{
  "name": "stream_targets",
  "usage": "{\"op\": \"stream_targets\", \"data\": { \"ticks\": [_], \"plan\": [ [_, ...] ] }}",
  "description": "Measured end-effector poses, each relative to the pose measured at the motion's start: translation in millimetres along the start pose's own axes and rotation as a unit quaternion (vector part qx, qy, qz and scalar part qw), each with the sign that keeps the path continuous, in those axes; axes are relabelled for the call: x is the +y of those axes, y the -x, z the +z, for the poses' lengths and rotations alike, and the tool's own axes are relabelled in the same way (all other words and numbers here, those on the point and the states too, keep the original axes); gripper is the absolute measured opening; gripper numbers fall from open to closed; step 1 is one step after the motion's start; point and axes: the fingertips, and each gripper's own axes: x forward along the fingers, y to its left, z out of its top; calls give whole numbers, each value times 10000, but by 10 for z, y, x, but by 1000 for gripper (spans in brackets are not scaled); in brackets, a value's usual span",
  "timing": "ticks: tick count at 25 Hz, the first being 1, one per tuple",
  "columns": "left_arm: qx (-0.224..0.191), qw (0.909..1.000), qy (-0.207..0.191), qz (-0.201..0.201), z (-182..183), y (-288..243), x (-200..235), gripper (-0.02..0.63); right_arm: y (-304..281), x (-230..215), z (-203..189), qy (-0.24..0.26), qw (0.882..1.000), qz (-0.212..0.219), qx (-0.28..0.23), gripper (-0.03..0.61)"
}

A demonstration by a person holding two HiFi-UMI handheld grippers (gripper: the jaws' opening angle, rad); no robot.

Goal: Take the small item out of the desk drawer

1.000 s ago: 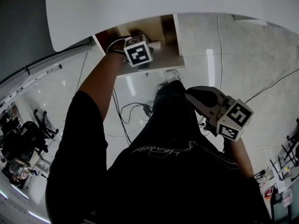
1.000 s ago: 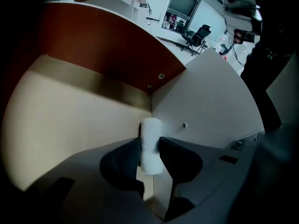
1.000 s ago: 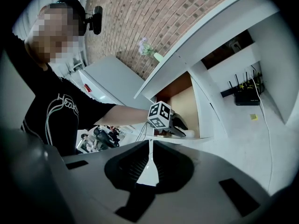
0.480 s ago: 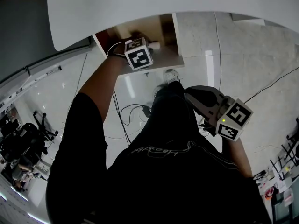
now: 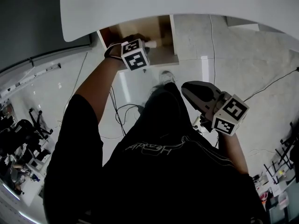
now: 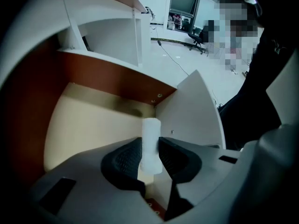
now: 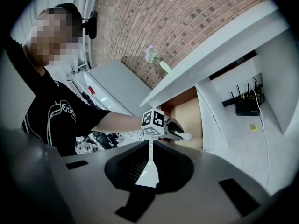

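Under the white desk top (image 5: pixel 187 3) the drawer (image 5: pixel 163 55) stands pulled out, its beige floor (image 6: pixel 88 125) in view. My left gripper (image 5: pixel 145 43) reaches into it and is shut on a small white cylinder (image 6: pixel 150 139), which stands upright between the two black pads (image 6: pixel 125 160). The cylinder's end (image 5: pixel 153 43) pokes out past the fingertips. From the right gripper view the left gripper (image 7: pixel 176 130) and the cylinder (image 7: pixel 186 136) show over the drawer (image 7: pixel 191 113). My right gripper (image 5: pixel 187 88) hangs by the person's right side, well back from the desk, jaws shut on nothing (image 7: pixel 149 160).
A black router (image 7: pixel 245 107) with cables sits on the floor under the desk, right of the drawer. Cables trail across the pale floor (image 5: pixel 126 111). The drawer's white side wall (image 6: pixel 196 111) is close on the left gripper's right.
The head view has shifted a little. The left gripper, still with the white cylinder, sits slightly nearer the drawer's front edge. The right gripper has hardly moved.
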Motion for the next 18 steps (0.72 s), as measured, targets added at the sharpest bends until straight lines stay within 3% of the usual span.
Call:
{"op": "stream_targets", "data": {
  "ticks": [5,11,15,18],
  "plan": [
    [-269,9987,322,278,205,551,-12,129,148,203,301,333,9994,24,-12,55],
    [-819,9900,903,704,513,1484,-51,129,318,558,652,773,9969,170,-9,55],
    [-1409,9722,1618,935,700,2094,-171,129,468,713,908,1027,9946,162,-21,55],
    [-1916,9494,2306,934,846,2564,-273,129,590,875,1174,1200,9926,156,-139,55]
  ]
}}
